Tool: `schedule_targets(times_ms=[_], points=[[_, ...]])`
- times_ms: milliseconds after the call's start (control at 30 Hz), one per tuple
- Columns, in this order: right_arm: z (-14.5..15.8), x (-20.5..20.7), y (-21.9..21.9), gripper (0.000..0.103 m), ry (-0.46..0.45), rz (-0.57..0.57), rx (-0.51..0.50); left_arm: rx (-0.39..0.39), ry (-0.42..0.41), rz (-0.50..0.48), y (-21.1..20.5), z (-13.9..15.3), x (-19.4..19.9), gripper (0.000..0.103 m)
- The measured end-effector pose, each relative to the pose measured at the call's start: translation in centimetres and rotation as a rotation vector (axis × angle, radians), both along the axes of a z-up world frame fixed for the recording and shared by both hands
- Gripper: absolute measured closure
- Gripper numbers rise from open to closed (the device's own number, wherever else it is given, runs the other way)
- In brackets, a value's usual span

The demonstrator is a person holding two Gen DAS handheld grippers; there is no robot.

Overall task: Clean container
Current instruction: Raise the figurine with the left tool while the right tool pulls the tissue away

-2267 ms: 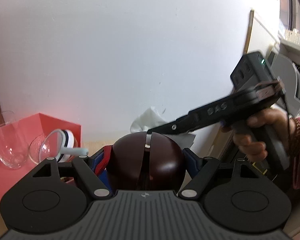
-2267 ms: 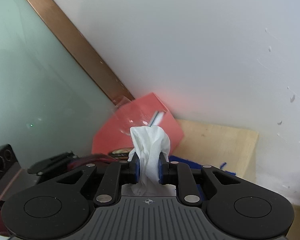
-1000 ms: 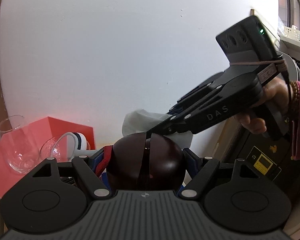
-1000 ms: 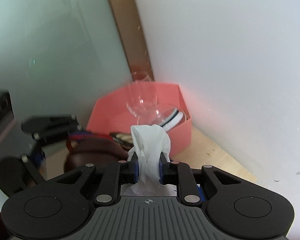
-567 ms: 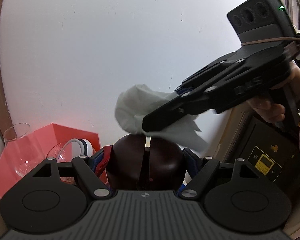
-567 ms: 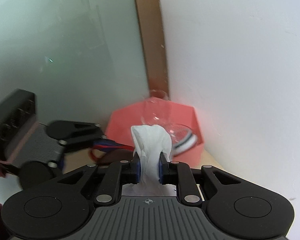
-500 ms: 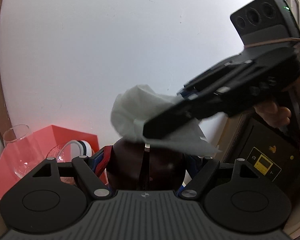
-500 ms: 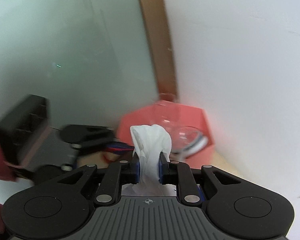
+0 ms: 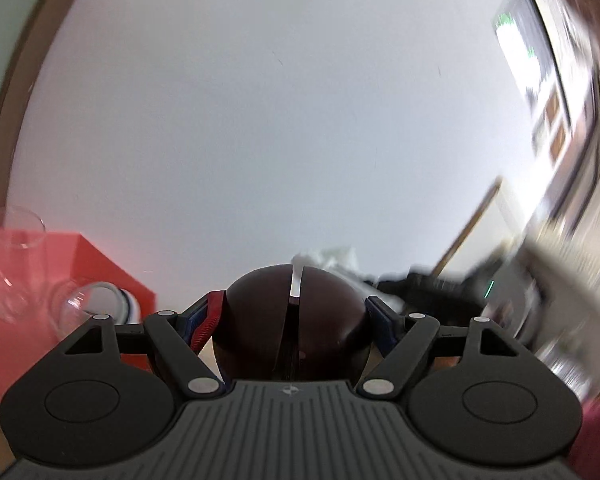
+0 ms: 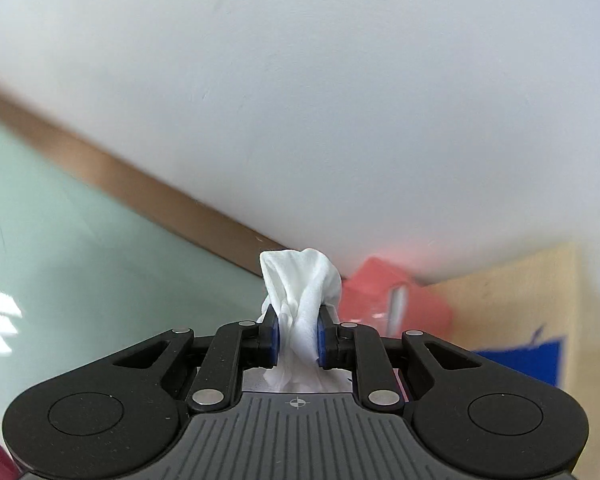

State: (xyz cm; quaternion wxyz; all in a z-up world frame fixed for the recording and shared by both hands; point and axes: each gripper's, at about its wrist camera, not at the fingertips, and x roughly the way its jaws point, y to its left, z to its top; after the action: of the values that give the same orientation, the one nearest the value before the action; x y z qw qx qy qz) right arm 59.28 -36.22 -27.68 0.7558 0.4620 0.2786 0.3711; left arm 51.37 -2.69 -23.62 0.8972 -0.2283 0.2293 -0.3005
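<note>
My left gripper (image 9: 294, 312) is shut on a dark brown rounded container (image 9: 296, 312), with its curved outer side facing the camera. My right gripper (image 10: 298, 336) is shut on a crumpled white cloth (image 10: 300, 280). In the left wrist view the cloth (image 9: 328, 258) peeks just behind the container's top right, and the right gripper (image 9: 432, 284) is a dark blur low to the right of the container. The container is not in the right wrist view.
A red tray (image 9: 92, 256) with clear glasses (image 9: 12, 256) and a white-rimmed lid stands at the left against the white wall; it also shows blurred in the right wrist view (image 10: 384, 292). A wooden table top (image 10: 512, 300) carries a blue item (image 10: 520, 360). A brown frame borders a green glass panel (image 10: 80, 264).
The right gripper with the cloth has dropped from above the container to low behind it on the right. Both views have swung and are motion-blurred. The left gripper still holds the container.
</note>
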Motion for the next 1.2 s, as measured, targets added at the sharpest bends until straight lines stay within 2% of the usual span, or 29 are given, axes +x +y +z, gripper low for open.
schedule_targets(times_ms=[33, 100, 167, 267, 333, 500, 633, 800, 967, 1200], points=[[-0.5, -0.1, 0.5, 0.083, 0.006, 0.006, 0.053, -0.015, 0.003, 0.005, 0.3, 0.5, 0.3, 0.020], [-0.9, -0.4, 1.7, 0.083, 0.002, 0.024, 0.135, 0.002, 0.001, 0.007, 0.3, 1.1, 0.7, 0.020], [-0.9, -0.7, 2.8, 0.083, -0.013, 0.034, 0.175, 0.003, 0.013, 0.015, 0.5, 1.4, 1.0, 0.020], [0.0, -1.2, 4.3, 0.083, -0.050, 0.016, 0.142, -0.028, 0.044, 0.021, 0.8, 1.7, 1.7, 0.020], [0.6, -1.8, 5.2, 0.083, -0.081, -0.007, 0.067, -0.035, 0.052, 0.030, 1.1, 1.7, 2.6, 0.020], [0.8, -2.6, 5.6, 0.083, -0.059, -0.112, -0.011, -0.104, 0.105, 0.059, 1.8, 1.2, 4.4, 0.020], [1.3, -3.3, 6.1, 0.083, -0.091, -0.144, -0.015, -0.096, 0.135, 0.064, 1.1, 0.8, 5.5, 0.020], [2.9, -5.1, 6.0, 0.083, -0.166, -0.160, -0.097, -0.112, 0.157, 0.067, 0.1, 0.3, 6.8, 0.020], [3.4, -6.6, 6.4, 0.083, -0.205, -0.109, -0.150, -0.097, 0.146, 0.057, -0.7, 0.6, 7.3, 0.020], [1.4, -6.9, 8.3, 0.084, -0.143, -0.007, -0.106, -0.097, 0.149, 0.046, -1.2, 1.0, 7.3, 0.020]])
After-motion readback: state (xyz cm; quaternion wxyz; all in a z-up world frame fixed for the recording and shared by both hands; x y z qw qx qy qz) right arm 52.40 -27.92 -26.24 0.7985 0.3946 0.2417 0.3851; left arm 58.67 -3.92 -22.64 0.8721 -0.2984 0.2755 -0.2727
